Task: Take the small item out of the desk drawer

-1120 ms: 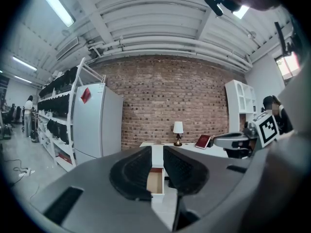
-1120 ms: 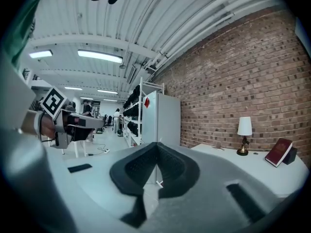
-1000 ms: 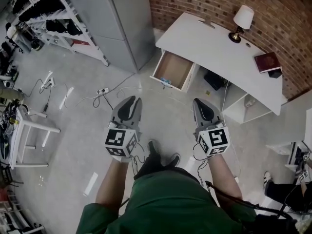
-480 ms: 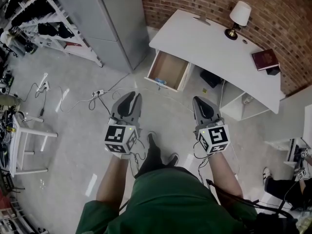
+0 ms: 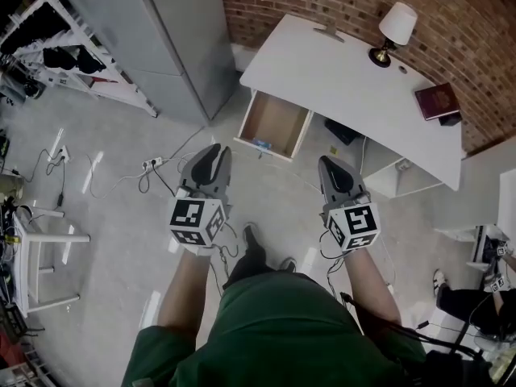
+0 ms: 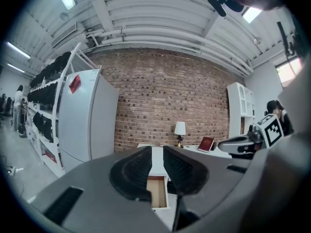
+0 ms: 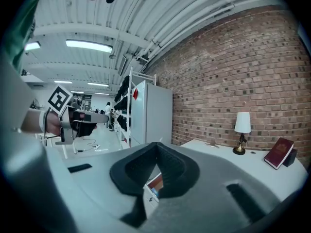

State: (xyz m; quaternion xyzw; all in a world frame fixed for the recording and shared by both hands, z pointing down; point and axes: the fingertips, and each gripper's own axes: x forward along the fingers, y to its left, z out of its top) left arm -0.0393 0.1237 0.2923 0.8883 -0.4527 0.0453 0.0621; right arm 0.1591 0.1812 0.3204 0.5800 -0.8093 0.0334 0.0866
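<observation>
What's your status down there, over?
Left gripper open, empty; right gripper shut, empty. Desk drawer open, small blue item at its front edge, not reached. Floor cables nearby; nothing blocks the drawer.

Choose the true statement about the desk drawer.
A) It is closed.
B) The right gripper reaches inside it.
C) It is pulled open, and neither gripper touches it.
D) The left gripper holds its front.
C: in the head view the drawer stands pulled out from the white desk, and the left gripper and right gripper hover short of it, above the floor.
</observation>
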